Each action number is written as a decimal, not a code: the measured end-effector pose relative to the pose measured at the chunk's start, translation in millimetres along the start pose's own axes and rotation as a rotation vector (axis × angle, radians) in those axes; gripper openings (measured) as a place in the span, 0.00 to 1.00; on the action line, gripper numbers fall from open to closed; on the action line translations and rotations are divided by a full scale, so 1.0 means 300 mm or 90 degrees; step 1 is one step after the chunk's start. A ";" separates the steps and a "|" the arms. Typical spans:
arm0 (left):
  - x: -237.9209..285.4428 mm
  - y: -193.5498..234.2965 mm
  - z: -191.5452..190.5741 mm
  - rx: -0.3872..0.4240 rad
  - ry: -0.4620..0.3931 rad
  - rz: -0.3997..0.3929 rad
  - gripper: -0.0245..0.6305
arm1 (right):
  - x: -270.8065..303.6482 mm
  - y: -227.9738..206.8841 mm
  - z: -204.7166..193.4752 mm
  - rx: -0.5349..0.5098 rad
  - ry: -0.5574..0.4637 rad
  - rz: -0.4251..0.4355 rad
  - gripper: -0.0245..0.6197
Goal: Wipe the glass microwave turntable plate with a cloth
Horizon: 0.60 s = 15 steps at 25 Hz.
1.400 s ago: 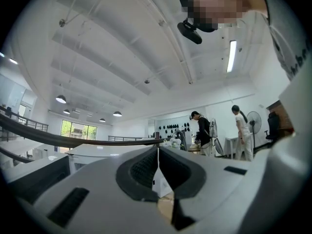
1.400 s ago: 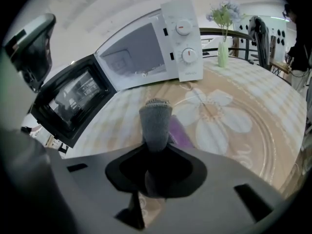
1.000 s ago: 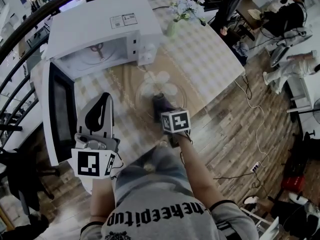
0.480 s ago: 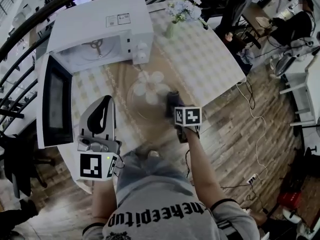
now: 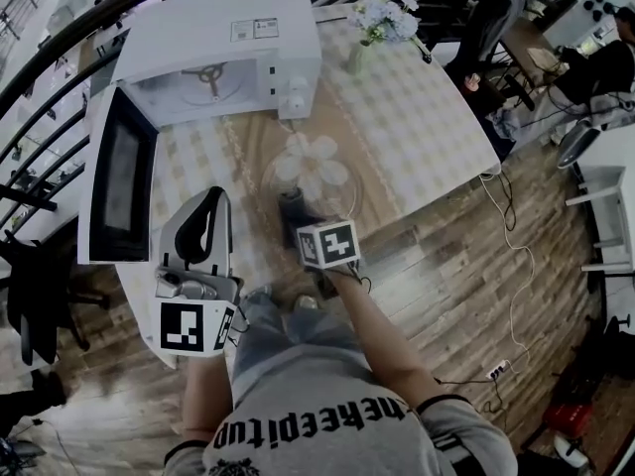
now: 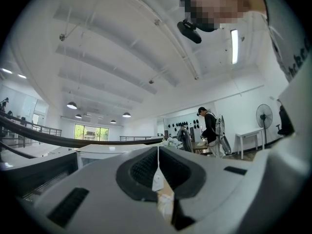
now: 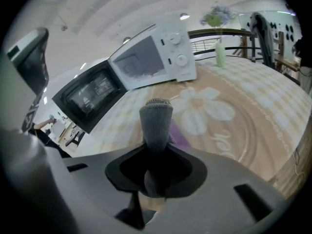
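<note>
The clear glass turntable plate (image 5: 335,188) lies on the patterned tablecloth over a white flower print; its ringed rim (image 7: 246,130) shows in the right gripper view. My right gripper (image 5: 295,209) is shut on a rolled dark grey cloth (image 7: 156,118), whose end rests on the plate's near left part. In the right gripper view the jaws (image 7: 156,156) clamp the cloth, which sticks out ahead. My left gripper (image 5: 206,201) hangs left of the plate, above the table edge, tilted up towards the ceiling. Its jaws (image 6: 157,165) meet along a thin line with nothing between them.
A white microwave (image 5: 223,53) stands at the table's far left with its dark door (image 5: 119,181) swung open towards me. A small vase of flowers (image 5: 372,28) stands behind the plate. The table's edge (image 5: 446,191) runs to the right, with wooden floor and cables beyond.
The right gripper with the cloth swept to the plate's right side, then back across to its near left part. The left gripper stayed where it was.
</note>
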State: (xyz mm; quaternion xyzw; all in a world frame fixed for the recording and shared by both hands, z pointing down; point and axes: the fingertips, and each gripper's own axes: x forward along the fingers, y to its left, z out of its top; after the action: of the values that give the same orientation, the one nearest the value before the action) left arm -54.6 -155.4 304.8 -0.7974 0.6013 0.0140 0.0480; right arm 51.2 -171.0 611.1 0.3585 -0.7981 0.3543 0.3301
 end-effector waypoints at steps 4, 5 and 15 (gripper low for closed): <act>-0.031 0.030 -0.007 0.007 0.010 0.017 0.05 | 0.065 0.077 -0.039 -0.045 0.026 0.005 0.18; -0.036 0.041 -0.010 0.006 0.013 0.023 0.05 | 0.066 0.074 -0.038 -0.043 0.023 0.007 0.18; -0.033 0.006 -0.002 0.004 0.008 0.013 0.05 | -0.031 -0.121 -0.067 0.041 -0.013 -0.012 0.18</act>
State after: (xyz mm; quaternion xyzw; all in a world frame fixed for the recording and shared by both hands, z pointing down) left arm -59.2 -146.5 306.1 -0.7911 0.6099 0.0074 0.0469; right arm 91.0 -169.6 626.3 0.3798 -0.7863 0.3731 0.3136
